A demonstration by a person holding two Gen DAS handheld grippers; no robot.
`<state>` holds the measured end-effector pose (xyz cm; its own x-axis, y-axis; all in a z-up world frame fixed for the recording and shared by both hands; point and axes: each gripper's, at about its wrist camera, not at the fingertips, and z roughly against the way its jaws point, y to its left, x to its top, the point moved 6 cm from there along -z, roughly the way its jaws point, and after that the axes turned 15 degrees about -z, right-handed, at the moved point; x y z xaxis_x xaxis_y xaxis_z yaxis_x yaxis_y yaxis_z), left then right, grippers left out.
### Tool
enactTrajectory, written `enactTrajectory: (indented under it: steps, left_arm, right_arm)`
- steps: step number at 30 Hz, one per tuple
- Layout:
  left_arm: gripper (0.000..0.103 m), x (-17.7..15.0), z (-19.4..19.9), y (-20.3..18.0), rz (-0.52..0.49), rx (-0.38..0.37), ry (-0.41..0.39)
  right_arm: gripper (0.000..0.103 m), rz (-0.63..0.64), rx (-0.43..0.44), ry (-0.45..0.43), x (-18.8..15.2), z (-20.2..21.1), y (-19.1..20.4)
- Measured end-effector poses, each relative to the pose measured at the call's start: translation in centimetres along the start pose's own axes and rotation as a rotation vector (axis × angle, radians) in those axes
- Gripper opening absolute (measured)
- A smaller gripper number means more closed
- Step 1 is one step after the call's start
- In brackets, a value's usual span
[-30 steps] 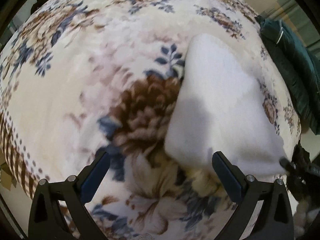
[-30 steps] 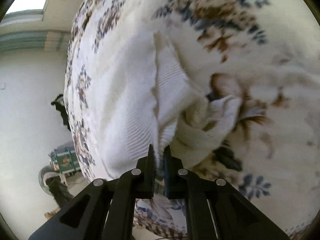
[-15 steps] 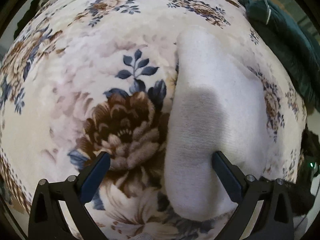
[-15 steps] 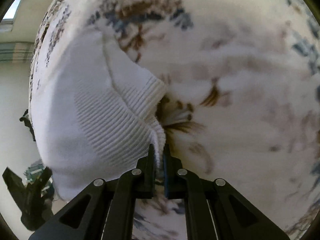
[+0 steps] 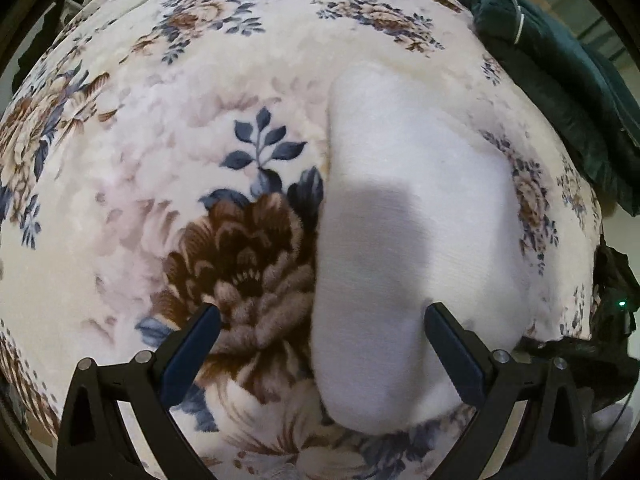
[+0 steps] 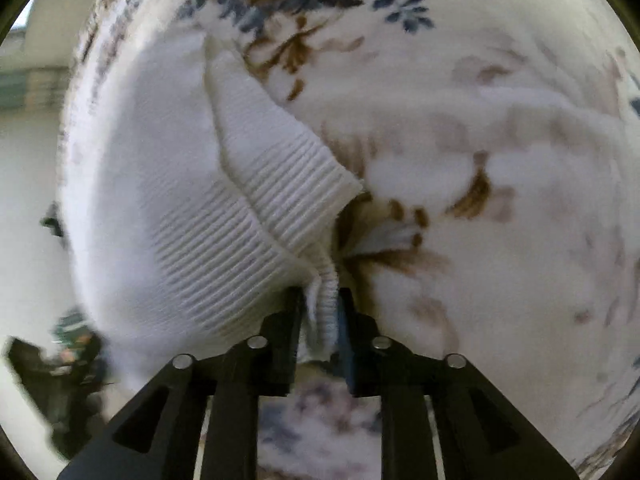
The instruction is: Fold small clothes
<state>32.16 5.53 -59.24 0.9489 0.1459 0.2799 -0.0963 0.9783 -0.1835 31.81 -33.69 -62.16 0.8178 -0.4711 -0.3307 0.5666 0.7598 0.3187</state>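
A white knit sock [image 5: 404, 240] lies folded over on a floral fleece blanket [image 5: 180, 128]. My left gripper [image 5: 320, 340] is open and empty, hovering above the sock's near end, its right finger over the sock and its left finger over the blanket. In the right wrist view the sock [image 6: 168, 200] shows its ribbed cuff [image 6: 288, 184]. My right gripper [image 6: 320, 312] has its jaws slightly parted with the bunched cuff edge still between them, low over the blanket [image 6: 500, 140].
A dark green garment [image 5: 560, 92] lies at the blanket's far right edge. Dark gear [image 5: 612, 320] with a green light sits off the right edge. A pale wall and dark objects [image 6: 60, 360] show at left in the right wrist view.
The right gripper carried the cuff across and down, folding the sock over itself, and its jaws have now parted a little. The left gripper drew back slightly above the sock.
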Motion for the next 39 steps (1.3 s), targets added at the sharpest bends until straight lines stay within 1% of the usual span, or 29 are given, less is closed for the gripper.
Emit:
enactTrajectory:
  steps: [1,2,4,5,7,8,9,12,13,14,15,17,19,21,22,24,26,27,29,30,31,33,35,37,39]
  left_arm:
    - [0.103,-0.1,0.3,0.0,-0.009,0.005,-0.002]
    - [0.103,-0.1,0.5,0.1,-0.016,0.009,-0.005]
    - [0.103,-0.4,0.9,0.4,-0.024,0.021,-0.006]
    - [0.103,-0.4,0.9,0.6,-0.019,0.020,-0.006]
    - [0.103,-0.6,0.9,1.0,-0.003,0.016,0.000]
    - [0.103,-0.7,0.8,1.1,0.002,0.019,0.007]
    - [0.103,-0.7,0.7,1.2,0.006,0.023,0.012]
    - [0.103,-0.5,1.1,1.9,0.019,0.026,0.015]
    - [0.103,-0.3,1.3,2.2,0.021,0.029,0.013]
    - [0.103,0.1,1.8,2.6,0.022,0.036,0.007]
    - [0.103,0.7,2.3,3.1,0.020,0.046,0.000]
    - [0.103,2.3,3.1,4.0,0.013,0.028,-0.011]
    - [0.103,4.4,3.3,4.8,0.001,0.001,-0.019]
    - [0.103,7.8,2.7,5.3,-0.040,-0.053,-0.025]
    - [0.103,9.2,2.1,5.3,-0.068,-0.071,-0.024]
    - [0.103,12.9,0.6,4.7,-0.160,-0.123,-0.009]
    - [0.103,16.3,-1.4,2.9,-0.300,-0.173,0.021]
    - [0.103,17.9,-2.5,1.6,-0.381,-0.194,0.042]
    - [0.103,20.1,-4.6,-0.9,-0.512,-0.244,0.096]
    - [0.103,20.9,-6.1,-2.4,-0.570,-0.289,0.140]
    - [0.103,21.2,-7.3,-3.3,-0.607,-0.309,0.173]
    - [0.103,21.6,-10.7,-5.5,-0.708,-0.360,0.279]
    - [0.103,21.2,-13.1,-6.8,-0.766,-0.402,0.371]
    - [0.103,20.2,-15.2,-7.8,-0.801,-0.459,0.471]
    - [0.103,18.6,-16.7,-8.7,-0.846,-0.492,0.551]
  right_arm:
    - [0.039,-0.016,0.015,0.003,0.0,0.8,-0.2]
    - [0.047,-0.039,0.051,-0.004,-0.1,2.0,-0.3]
    - [0.052,-0.083,0.113,-0.011,-0.1,3.3,-0.6]
    - [0.058,-0.107,0.140,-0.013,-0.2,3.9,-0.7]
    - [0.059,-0.141,0.195,-0.002,-0.6,4.1,-1.0]
    - [0.066,-0.159,0.218,0.006,-0.7,3.7,-1.2]
    - [0.072,-0.165,0.222,0.021,-1.1,3.0,-1.5]
    - [0.072,-0.192,0.229,0.143,-2.0,-1.1,-1.5]
    - [0.072,-0.206,0.224,0.163,-2.0,-2.5,-1.3]
    - [0.072,-0.223,0.210,0.149,-2.0,-2.9,-1.4]
    - [0.072,-0.225,0.205,0.125,-2.1,-2.8,-1.4]
    - [0.072,-0.223,0.214,0.063,-2.7,-1.5,-1.2]
    - [0.073,-0.256,0.260,0.021,-3.3,0.1,-1.6]
    - [0.079,-0.326,0.349,0.027,-4.5,1.1,-2.5]
    - [0.079,-0.350,0.384,0.037,-5.1,1.3,-3.2]
    - [0.080,-0.400,0.439,0.067,-6.6,0.2,-3.5]
    - [0.080,-0.448,0.492,0.096,-7.9,-1.5,-3.6]
    - [0.080,-0.488,0.535,0.115,-8.5,-2.8,-3.5]
    - [0.080,-0.537,0.606,0.121,-9.0,-4.5,-3.1]
    - [0.080,-0.558,0.646,0.112,-9.4,-5.3,-2.8]
    - [0.081,-0.571,0.678,0.105,-9.9,-5.7,-2.6]
    - [0.082,-0.592,0.752,0.084,-10.4,-6.9,-1.8]
    - [0.083,-0.607,0.810,0.075,-10.3,-7.8,-0.9]
    - [0.084,-0.609,0.827,0.061,-10.1,-8.6,-0.5]
    - [0.087,-0.607,0.838,0.048,-9.8,-9.3,0.3]
